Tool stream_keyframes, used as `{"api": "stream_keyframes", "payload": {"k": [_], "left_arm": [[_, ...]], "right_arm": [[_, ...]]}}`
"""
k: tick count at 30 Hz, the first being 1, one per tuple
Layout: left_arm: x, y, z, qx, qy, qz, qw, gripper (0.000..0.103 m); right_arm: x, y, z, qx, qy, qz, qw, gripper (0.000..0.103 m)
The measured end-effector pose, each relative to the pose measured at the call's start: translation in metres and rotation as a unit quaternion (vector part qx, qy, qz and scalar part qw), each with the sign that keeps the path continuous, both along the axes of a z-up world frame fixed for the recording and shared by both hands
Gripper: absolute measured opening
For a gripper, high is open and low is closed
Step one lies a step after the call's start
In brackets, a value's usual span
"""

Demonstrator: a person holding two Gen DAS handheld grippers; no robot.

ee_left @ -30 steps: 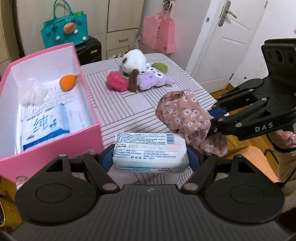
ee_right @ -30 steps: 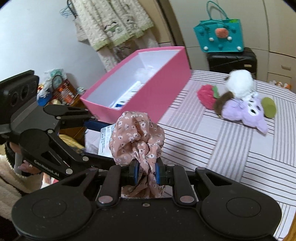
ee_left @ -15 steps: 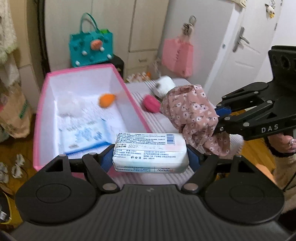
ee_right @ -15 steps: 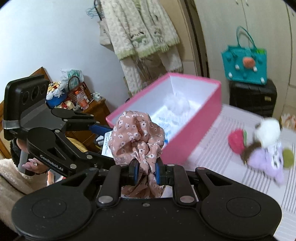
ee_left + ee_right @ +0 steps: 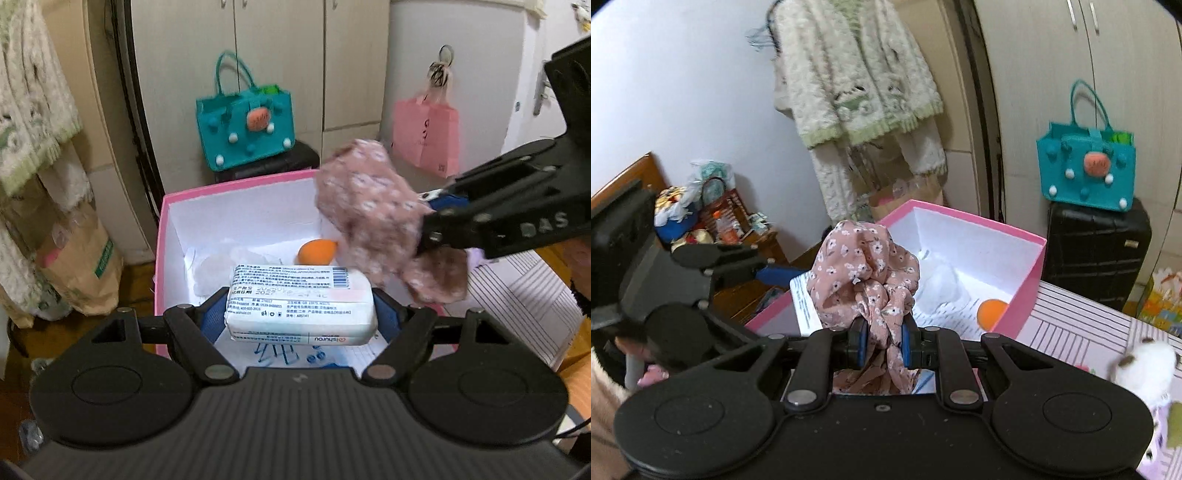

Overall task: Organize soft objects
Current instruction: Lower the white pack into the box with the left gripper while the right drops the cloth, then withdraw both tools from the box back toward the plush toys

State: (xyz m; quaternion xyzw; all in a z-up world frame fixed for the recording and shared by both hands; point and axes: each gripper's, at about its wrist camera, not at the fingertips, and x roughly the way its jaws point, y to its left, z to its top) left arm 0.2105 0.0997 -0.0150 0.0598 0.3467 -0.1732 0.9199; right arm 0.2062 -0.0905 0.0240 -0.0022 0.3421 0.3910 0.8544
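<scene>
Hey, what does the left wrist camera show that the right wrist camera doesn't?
Only the left wrist view shows the pink paper bag hanging by the door, and the tissue pack's printed label.

Only the right wrist view shows the hanging fluffy cardigan in full, and the white plush.

Both show the pink box, the orange ball, the floral cloth and the teal bag.

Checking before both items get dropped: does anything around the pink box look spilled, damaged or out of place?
Nothing stands out. The pink box sits upright and intact, with an orange ball inside. The left gripper holds the tissue pack level; the right gripper pinches the floral scrunchie.
</scene>
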Motion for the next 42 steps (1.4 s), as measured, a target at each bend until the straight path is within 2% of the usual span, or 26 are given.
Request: {"api": "stream_keyframes", "payload": {"k": [4,10,15,18,20,23,30,36,42], "left_arm": [[0.033,-0.005,-0.01,0.031,0.038,0.003,0.9988,0.078],[0.072,-0.009,-0.028,0.038,0.106,-0.006,0.9937,0.078],[0.086,-0.009,-0.039,0.019,0.134,0.009,0.9908,0.078],[0.095,-0.005,-0.045,0.009,0.141,0.033,0.9895,0.079],[0.098,-0.002,-0.049,0.002,0.149,0.04,0.988,0.079],[0.1,0.0,-0.054,-0.006,0.176,0.035,0.9838,0.08],[0.092,-0.003,-0.048,0.005,0.135,0.032,0.9903,0.082],[0.065,-0.006,-0.022,0.04,0.083,0.008,0.9957,0.083],[0.032,0.0,0.007,0.051,0.057,0.006,0.997,0.083]], "right_arm": [[0.045,0.018,-0.01,-0.007,0.043,-0.01,0.999,0.021],[0.093,0.046,-0.03,-0.033,0.083,-0.02,0.996,0.022],[0.12,0.059,-0.048,-0.041,0.117,-0.022,0.992,0.024],[0.129,0.064,-0.058,-0.054,0.121,-0.03,0.991,0.03],[0.135,0.065,-0.064,-0.056,0.127,-0.039,0.99,0.038],[0.14,0.061,-0.068,-0.052,0.136,-0.047,0.988,0.039],[0.131,0.057,-0.06,-0.052,0.118,-0.037,0.991,0.042],[0.115,0.041,-0.047,-0.048,0.097,-0.04,0.993,0.042],[0.082,0.023,-0.023,-0.045,0.062,-0.032,0.997,0.042]]}}
